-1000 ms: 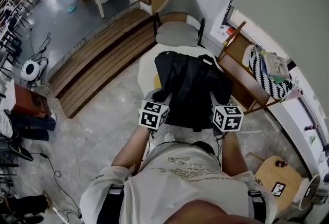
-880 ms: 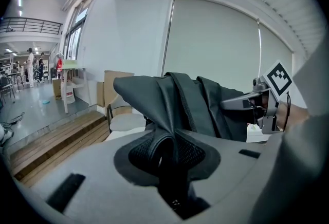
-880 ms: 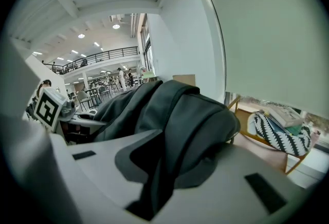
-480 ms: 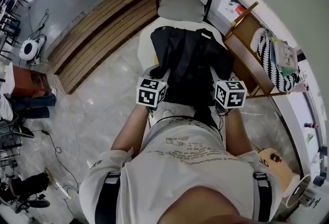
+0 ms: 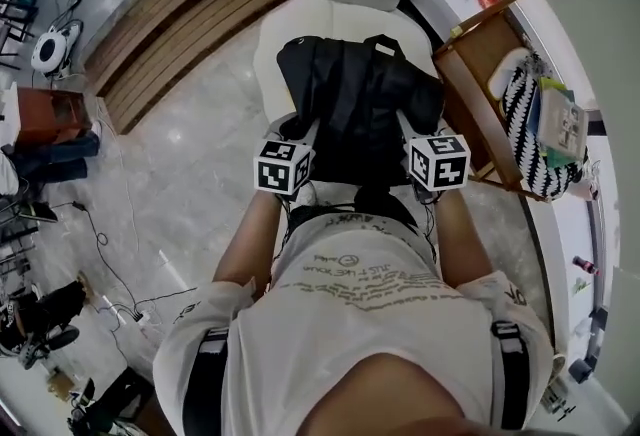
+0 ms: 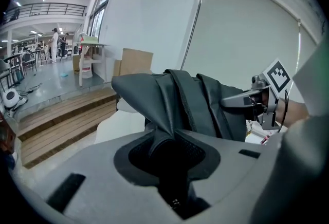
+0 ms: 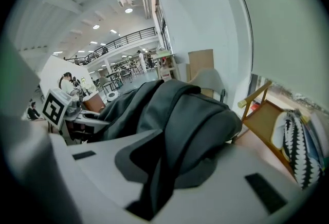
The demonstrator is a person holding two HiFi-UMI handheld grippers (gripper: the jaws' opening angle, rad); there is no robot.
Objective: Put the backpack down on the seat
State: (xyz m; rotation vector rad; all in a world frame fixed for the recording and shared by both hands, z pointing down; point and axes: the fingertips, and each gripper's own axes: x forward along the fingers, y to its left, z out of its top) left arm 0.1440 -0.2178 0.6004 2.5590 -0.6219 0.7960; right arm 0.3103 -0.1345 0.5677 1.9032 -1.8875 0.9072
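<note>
Left claw point(image 6: 170, 147) pads — under backpack point(image 5: 360, 104) fabric

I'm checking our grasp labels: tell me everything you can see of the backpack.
The backpack is black, soft matte fabric that sags and folds, with a small carry loop at its far end. It lies lengthwise away from the person, over the white seat; whether it rests there cannot be told. The left hand-held gripper and right hand-held gripper each pinch a fold of its near edge.
</note>
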